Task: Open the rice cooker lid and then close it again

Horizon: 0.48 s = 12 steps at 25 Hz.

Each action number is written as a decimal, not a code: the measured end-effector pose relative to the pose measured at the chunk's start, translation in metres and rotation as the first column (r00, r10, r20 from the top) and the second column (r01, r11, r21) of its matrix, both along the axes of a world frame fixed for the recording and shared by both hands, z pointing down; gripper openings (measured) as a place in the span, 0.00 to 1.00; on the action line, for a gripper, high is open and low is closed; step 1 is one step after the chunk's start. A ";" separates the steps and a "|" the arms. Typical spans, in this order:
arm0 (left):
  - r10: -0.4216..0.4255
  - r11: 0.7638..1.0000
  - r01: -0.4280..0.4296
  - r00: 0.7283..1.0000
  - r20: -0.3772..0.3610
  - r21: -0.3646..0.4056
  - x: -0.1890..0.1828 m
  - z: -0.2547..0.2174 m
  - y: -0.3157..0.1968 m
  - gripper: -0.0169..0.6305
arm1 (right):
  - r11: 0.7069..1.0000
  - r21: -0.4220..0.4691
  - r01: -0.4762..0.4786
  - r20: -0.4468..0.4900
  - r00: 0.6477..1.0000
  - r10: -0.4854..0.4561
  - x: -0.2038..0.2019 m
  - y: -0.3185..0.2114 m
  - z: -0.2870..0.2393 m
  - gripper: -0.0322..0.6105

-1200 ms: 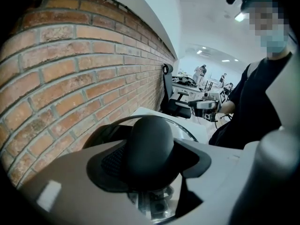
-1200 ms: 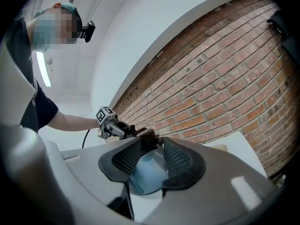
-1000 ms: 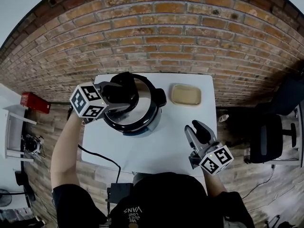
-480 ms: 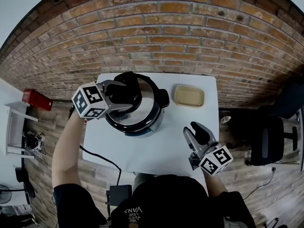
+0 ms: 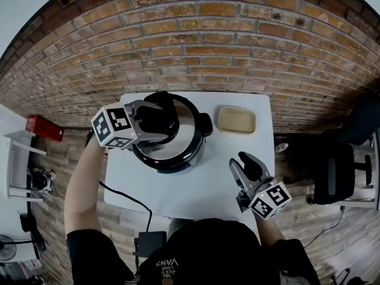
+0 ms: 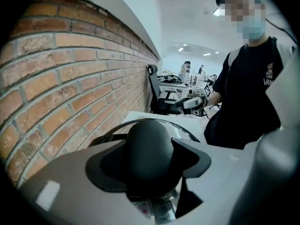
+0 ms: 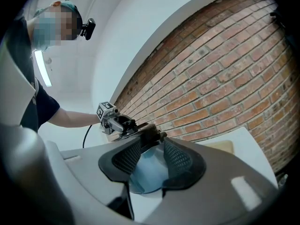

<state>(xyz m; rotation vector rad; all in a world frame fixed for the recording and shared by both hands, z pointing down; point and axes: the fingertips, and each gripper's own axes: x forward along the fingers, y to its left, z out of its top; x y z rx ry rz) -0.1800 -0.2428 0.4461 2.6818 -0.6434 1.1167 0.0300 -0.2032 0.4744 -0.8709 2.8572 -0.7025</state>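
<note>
The rice cooker (image 5: 178, 150) stands at the back left of the white table (image 5: 196, 189); its body shows blue between the right jaws (image 7: 146, 170). My left gripper (image 5: 160, 122) is shut on the lid's black knob (image 6: 149, 150), which fills the gap between its jaws. The steel lid (image 5: 186, 121) lies over the pot; its rim (image 6: 186, 133) arcs behind the knob. I cannot tell whether the lid is lifted off the pot. My right gripper (image 5: 242, 161) hovers open near the table's front right, nothing in it, jaws pointing at the cooker.
A shallow beige dish (image 5: 236, 119) sits at the table's back right. A brick wall (image 5: 196, 46) runs right behind the table. A black cord (image 5: 127, 198) hangs off the front left edge. An office chair (image 5: 338, 171) stands to the right and a red box (image 5: 41, 127) lies on the floor to the left.
The left gripper stays clamped on the knob and has crept slightly to the right. The right gripper has held its place.
</note>
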 end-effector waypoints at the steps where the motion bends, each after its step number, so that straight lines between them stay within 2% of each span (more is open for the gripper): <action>1: 0.001 1.000 -0.001 1.000 -0.003 0.004 0.001 0.000 0.000 0.46 | 1.000 0.000 0.001 0.001 1.000 -0.001 -0.001 0.000 0.000 0.27; 5: 0.019 0.998 -0.019 1.000 -0.001 0.063 0.002 -0.003 0.000 0.46 | 1.000 0.002 0.007 0.006 1.000 -0.007 -0.004 0.000 -0.001 0.27; 8: -0.008 0.994 0.009 1.000 -0.006 0.109 0.000 -0.006 -0.001 0.46 | 1.000 0.006 0.022 0.009 1.000 -0.022 -0.007 0.002 -0.004 0.27; 12: -0.100 0.978 0.117 0.990 -0.105 0.172 -0.006 -0.021 -0.002 0.46 | 0.999 0.006 0.049 0.007 0.999 -0.049 -0.007 0.004 -0.006 0.27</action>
